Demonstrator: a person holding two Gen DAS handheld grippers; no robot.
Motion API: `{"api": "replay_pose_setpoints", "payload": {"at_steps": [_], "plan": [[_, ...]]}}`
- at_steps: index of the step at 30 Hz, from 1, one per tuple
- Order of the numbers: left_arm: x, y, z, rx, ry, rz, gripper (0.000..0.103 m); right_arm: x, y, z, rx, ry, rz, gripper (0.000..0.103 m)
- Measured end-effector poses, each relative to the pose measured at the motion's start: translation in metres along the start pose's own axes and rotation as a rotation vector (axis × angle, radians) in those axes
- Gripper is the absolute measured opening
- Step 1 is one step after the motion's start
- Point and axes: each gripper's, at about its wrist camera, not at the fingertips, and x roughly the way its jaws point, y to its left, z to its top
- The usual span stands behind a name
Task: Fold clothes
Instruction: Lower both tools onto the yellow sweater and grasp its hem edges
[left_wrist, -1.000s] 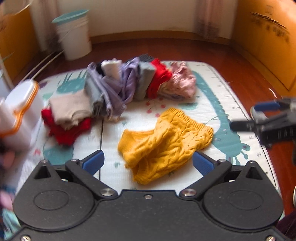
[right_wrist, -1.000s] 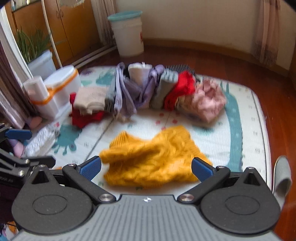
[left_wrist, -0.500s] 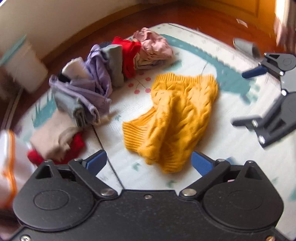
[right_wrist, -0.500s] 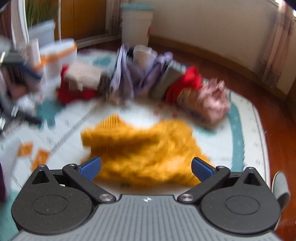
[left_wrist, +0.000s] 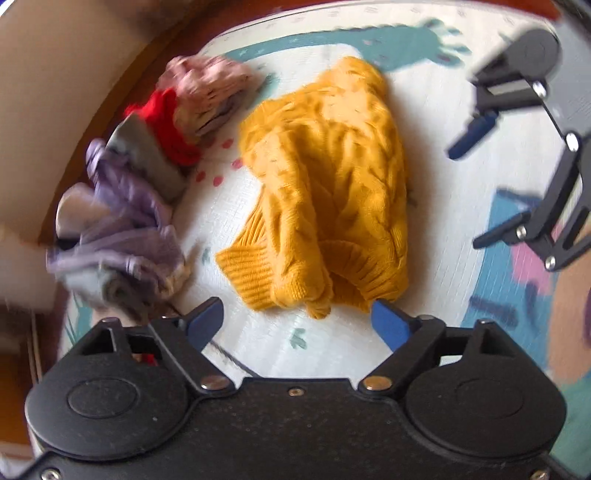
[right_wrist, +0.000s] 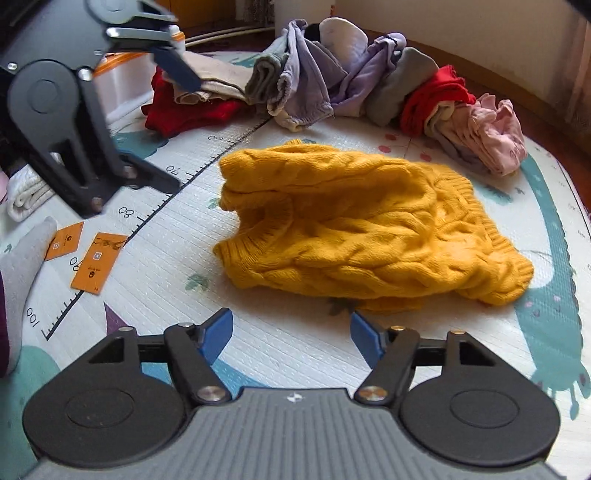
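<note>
Having dropped toward the mat (right_wrist: 480, 369) since a second ago, with the sweater (right_wrist: 362, 221) now filling far more of both wrist views; left view also rolled round, the clothes row swung from the top to the left side.

Left tongs (left_wrist: 297, 321) hovering just short of the sweater's (left_wrist: 325, 192) near ribbed edge, blue fingertips (left_wrist: 205, 321) apart and closing, nothing yet between them. Right tongs (right_wrist: 291, 334) likewise spread but narrowing, only bare mat between the fingertips (right_wrist: 218, 332), the sweater's near hem lying just beyond.

Sweater lying crumpled near the middle of the mat, yellow cable knit, one ribbed cuff folded over the body, untouched by either pair of tongs.

Sitting along the far edge of the mat: a row of clothes, with a pink piece (right_wrist: 487, 136) toward the far right corner, then a red one (right_wrist: 432, 96), a grey one (right_wrist: 399, 85), purple ones (right_wrist: 317, 88), and a beige piece (right_wrist: 214, 81) stacked on another red piece (right_wrist: 184, 114) toward the far left.

Lying near the left edge: two orange cards (right_wrist: 96, 266) beside the printed ruler, a white towel (right_wrist: 26, 195), and a grey sock (right_wrist: 22, 258). Standing behind the left tongs, in the right view: a white bin (right_wrist: 125, 81) with an orange rim.

Blurring the left view somewhat.
</note>
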Motion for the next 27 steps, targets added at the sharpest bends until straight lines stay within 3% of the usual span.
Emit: {"api": "replay_pose_setpoints", "payload": {"at_steps": [4, 9, 11, 14, 19, 25, 27], "plan": [[0.016, -0.008, -0.002, 0.145, -0.002, 0.02, 0.065, 0.012, 0.013, -0.001, -0.026, -0.019, -0.01, 0.069], [0.034, -0.008, -0.004, 0.214, 0.011, 0.013, 0.056, 0.027, 0.022, 0.001, 0.006, -0.01, 0.006, 0.069], [0.038, 0.001, -0.004, 0.148, 0.02, -0.015, 0.056, 0.03, 0.023, 0.002, 0.02, -0.015, 0.012, 0.069], [0.046, 0.026, -0.011, -0.11, 0.068, -0.143, 0.056, 0.029, 0.016, 0.008, 0.039, -0.043, 0.018, 0.069], [0.058, 0.038, -0.038, -0.315, 0.098, -0.183, 0.056, 0.029, -0.005, 0.034, -0.027, -0.103, 0.029, 0.069], [0.061, 0.04, -0.058, -0.496, 0.074, -0.261, 0.064, 0.04, -0.004, 0.092, -0.354, -0.07, 0.167, 0.073], [0.06, 0.037, -0.06, -0.575, 0.051, -0.268, 0.073, 0.045, 0.004, 0.105, -0.509, -0.053, 0.211, 0.073]]}}
